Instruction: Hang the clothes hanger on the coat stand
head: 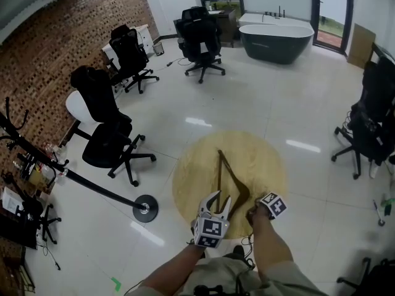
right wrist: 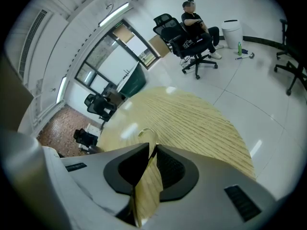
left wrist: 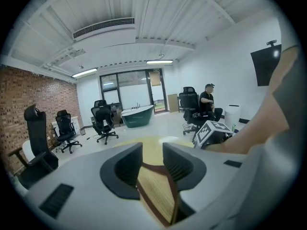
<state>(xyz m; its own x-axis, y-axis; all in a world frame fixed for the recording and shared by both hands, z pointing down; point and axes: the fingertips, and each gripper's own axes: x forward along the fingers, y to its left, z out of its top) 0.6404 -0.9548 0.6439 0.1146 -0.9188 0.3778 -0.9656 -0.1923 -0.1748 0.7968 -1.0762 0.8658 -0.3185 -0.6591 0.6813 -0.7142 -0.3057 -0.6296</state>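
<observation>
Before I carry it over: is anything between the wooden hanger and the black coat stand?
Nothing visible does. Only white floor lies between the brown wooden clothes hanger and the black metal coat stand; the black office chair stands beside the stand, off that path.

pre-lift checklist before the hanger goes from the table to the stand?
1. Right hand-held gripper gripping the clothes hanger: ok, pads closed on its edge, metal hook just beyond the tips.
2. Left hand-held gripper gripping: not ok, jaws apart, hanger below the gap and untouched.
3. Hanger resting on the round table: ok.
4. Coat stand in sight: ok, on the floor left of the table.
5. Free peg on the stand: cannot tell.
</observation>
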